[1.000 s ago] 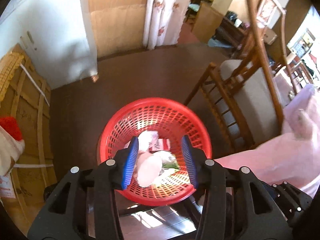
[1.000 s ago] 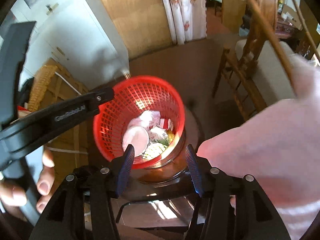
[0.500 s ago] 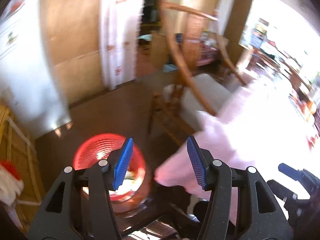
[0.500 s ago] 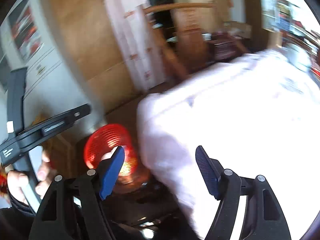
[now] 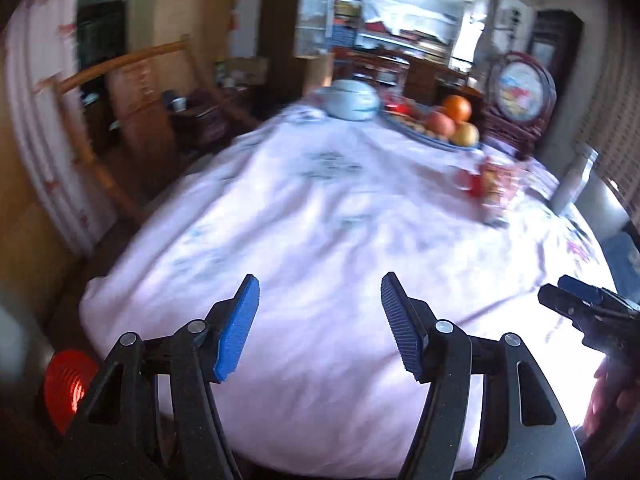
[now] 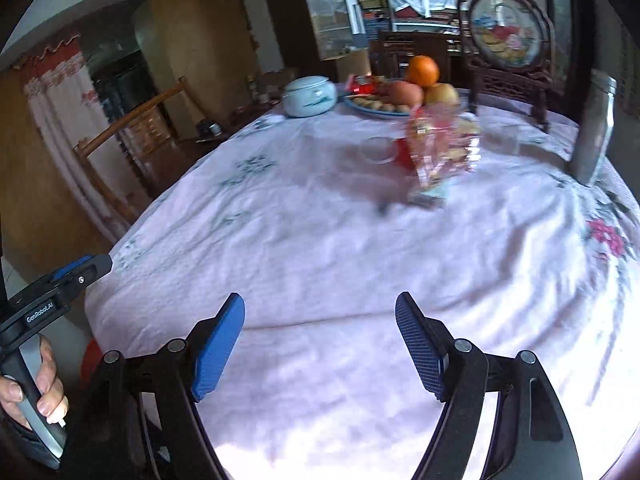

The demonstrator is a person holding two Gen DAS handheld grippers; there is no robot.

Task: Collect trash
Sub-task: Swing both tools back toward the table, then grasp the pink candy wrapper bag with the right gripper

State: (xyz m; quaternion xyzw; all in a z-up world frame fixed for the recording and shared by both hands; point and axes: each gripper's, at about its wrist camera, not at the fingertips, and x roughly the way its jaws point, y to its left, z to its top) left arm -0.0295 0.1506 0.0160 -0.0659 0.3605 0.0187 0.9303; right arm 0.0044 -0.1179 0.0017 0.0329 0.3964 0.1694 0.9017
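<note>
Both my left gripper (image 5: 316, 320) and right gripper (image 6: 320, 344) hang spread wide and empty at the bottom of their frames, above the pink tablecloth (image 6: 320, 248). The crinkly wrapper (image 6: 440, 152) sits blurred, upper right of centre on the cloth. The red basket (image 5: 66, 384) peeks in at the lower left.

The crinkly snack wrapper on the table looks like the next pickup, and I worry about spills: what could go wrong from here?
1. The snack wrapper stands right beside a clear glass dish; a wide reach with the open right gripper may knock it.
2. The fruit plate sits just behind.
3. The red basket is low, beside the table edge, so a carried wrapper may miss it.
</note>
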